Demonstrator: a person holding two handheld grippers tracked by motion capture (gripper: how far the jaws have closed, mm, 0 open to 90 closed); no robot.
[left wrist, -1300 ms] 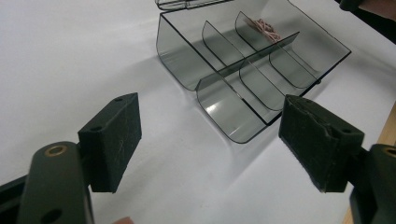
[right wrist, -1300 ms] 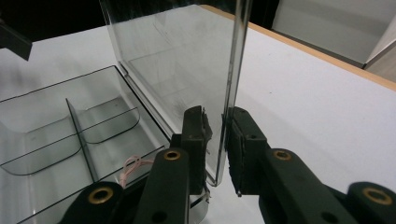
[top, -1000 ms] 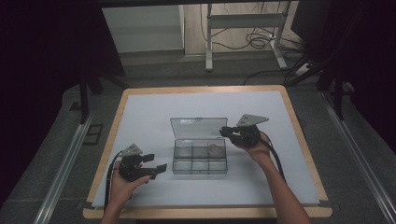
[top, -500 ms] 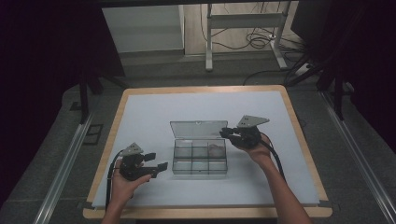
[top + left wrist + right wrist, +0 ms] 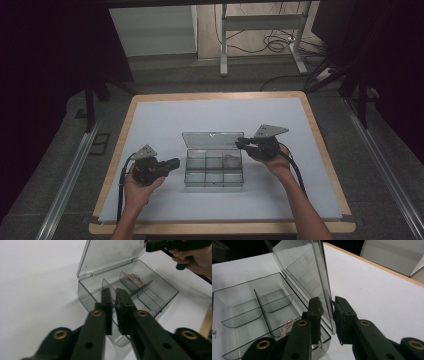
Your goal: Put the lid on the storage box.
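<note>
The left gripper (image 5: 172, 162) is hovering just beside the clear divided box (image 5: 214, 176) mid-desk (image 5: 150, 120), its fingers having just closed on nothing. A pinkish cord (image 5: 135, 279) is lying in one rear compartment. The right gripper (image 5: 240, 144) is pinching the upright lid (image 5: 312, 272).

This looks like a lab or test room set up for recording. A white, wood-edged tabletop (image 5: 215, 115) stands on grey carpet between dark curtains (image 5: 45, 75), flanked by metal floor rails (image 5: 67, 185). Behind it, loose black cables (image 5: 280, 45) trail around a white metal desk frame (image 5: 260, 22).
</note>
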